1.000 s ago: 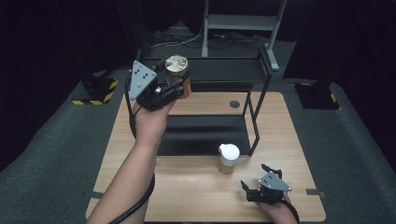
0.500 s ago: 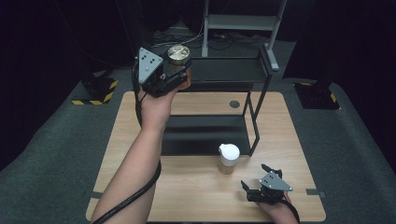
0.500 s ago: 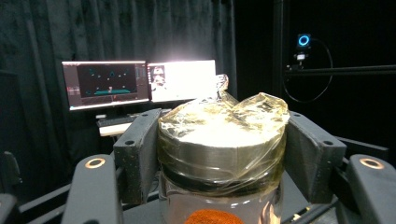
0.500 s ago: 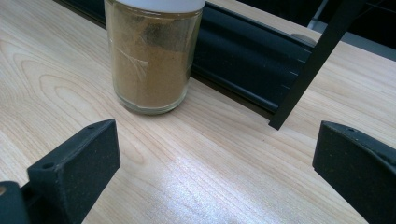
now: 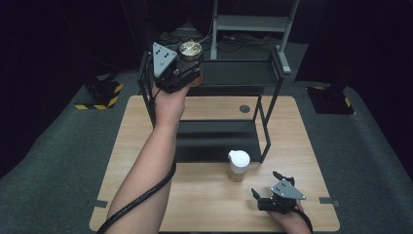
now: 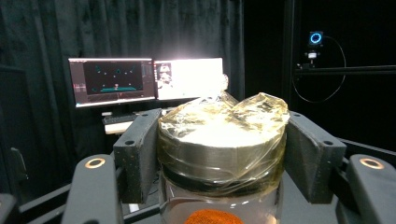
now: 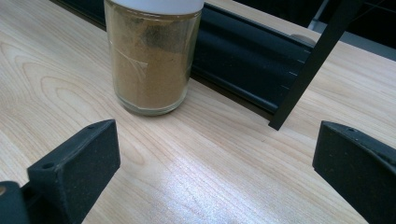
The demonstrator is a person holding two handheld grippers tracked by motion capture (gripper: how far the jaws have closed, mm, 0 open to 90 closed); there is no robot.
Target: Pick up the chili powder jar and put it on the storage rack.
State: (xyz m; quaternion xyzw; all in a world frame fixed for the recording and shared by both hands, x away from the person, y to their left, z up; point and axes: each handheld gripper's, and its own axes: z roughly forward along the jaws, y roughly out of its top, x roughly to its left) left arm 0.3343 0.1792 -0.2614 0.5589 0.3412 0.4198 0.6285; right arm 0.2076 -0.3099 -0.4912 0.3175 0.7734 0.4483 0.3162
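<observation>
My left gripper (image 5: 187, 68) is raised at the top shelf of a black metal rack (image 5: 243, 73), shut on a glass jar (image 5: 191, 51) with a taped, gold-coloured lid. Up close, that jar (image 6: 222, 154) sits between the two black jaws, with orange powder low in it. A second jar (image 5: 238, 165) with a white lid and brown powder stands on the wooden table (image 5: 146, 122) in front of the rack. My right gripper (image 5: 265, 191) rests open near the table's front right edge; this jar (image 7: 152, 56) stands just beyond its left jaw, apart from it.
The rack's lower shelf (image 5: 214, 139) lies flat on the table, and a rack leg (image 7: 308, 70) stands right of the brown jar. Monitors (image 6: 144, 79) glow behind the rack. Dark floor surrounds the table.
My left gripper has carried the gold-lidded jar up and to the right, toward the rack's top shelf. The right gripper and the white-lidded jar have stayed put.
</observation>
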